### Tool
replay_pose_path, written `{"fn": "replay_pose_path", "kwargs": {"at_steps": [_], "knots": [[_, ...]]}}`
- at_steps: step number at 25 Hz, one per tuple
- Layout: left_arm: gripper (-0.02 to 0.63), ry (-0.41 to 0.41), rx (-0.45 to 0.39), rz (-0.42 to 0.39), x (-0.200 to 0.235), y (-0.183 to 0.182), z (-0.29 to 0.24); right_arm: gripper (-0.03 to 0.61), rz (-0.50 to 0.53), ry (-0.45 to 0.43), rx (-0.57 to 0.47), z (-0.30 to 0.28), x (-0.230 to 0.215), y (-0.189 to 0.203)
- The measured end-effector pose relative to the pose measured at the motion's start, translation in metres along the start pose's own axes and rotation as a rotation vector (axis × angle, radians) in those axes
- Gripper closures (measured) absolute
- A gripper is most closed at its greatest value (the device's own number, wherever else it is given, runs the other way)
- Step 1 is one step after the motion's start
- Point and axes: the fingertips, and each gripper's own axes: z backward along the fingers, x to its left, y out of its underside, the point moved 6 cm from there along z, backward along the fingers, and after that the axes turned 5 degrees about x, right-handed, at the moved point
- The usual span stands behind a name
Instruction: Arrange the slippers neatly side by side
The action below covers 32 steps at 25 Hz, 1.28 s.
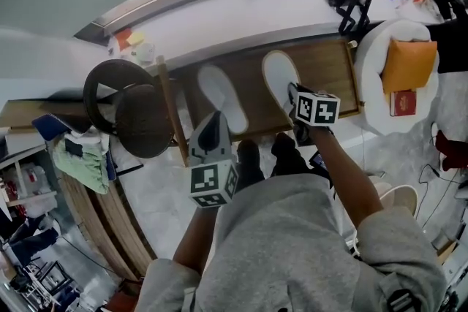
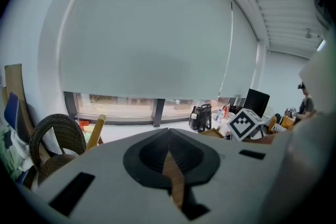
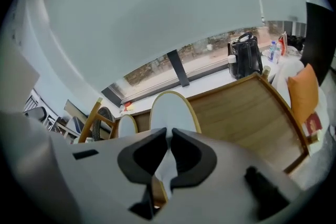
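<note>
Below the window sill [image 1: 219, 18], wooden board [image 1: 333, 66]: lies flat on the pale floor [image 1: 161, 201] and bears both slippers.
Right slipper [image 1: 280, 73]: white, toe toward the window, heel near the board's front edge.
Left slipper [image 1: 221, 95]: white, apart from its mate, set nearer the person and slightly askew.
Right gripper [image 1: 294, 100]: jaws nearly closed, pinching the right slipper's heel.
Left gripper [image 1: 214, 120]: jaws together with nothing in them, hovering at the left slipper's heel.
Step in hand: I judge the right slipper is being positioned; the pair isn't level yet.
Next move: probably line up the heels, close the gap and set the toes parallel.
Right gripper view only: white fabric between the pads, both slippers ahead.
Left gripper view only: mostly window blind [image 2: 157, 34], no slipper visible.
Head view only: the gap between the pair.
</note>
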Motion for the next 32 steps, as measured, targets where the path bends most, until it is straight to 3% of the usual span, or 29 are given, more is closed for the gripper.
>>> {"fn": "replay_pose_path", "kwargs": {"at_steps": [7, 18, 32], "knots": [[0.598, 0.006, 0.003, 0.003, 0.020, -0.004, 0.000, 0.538, -0.134, 0.063, 0.018, -0.020, 0.015, 0.019], [0.598, -0.011, 0.025, 0.015, 0.056, -0.001, 0.003, 0.538, -0.186, 0.118, 0.059, -0.068, 0.038, 0.030], [0.598, -0.010, 0.020, 0.001, 0.094, 0.000, 0.007, 0.538, -0.116, 0.132, 0.058, -0.091, 0.056, 0.035]]}}
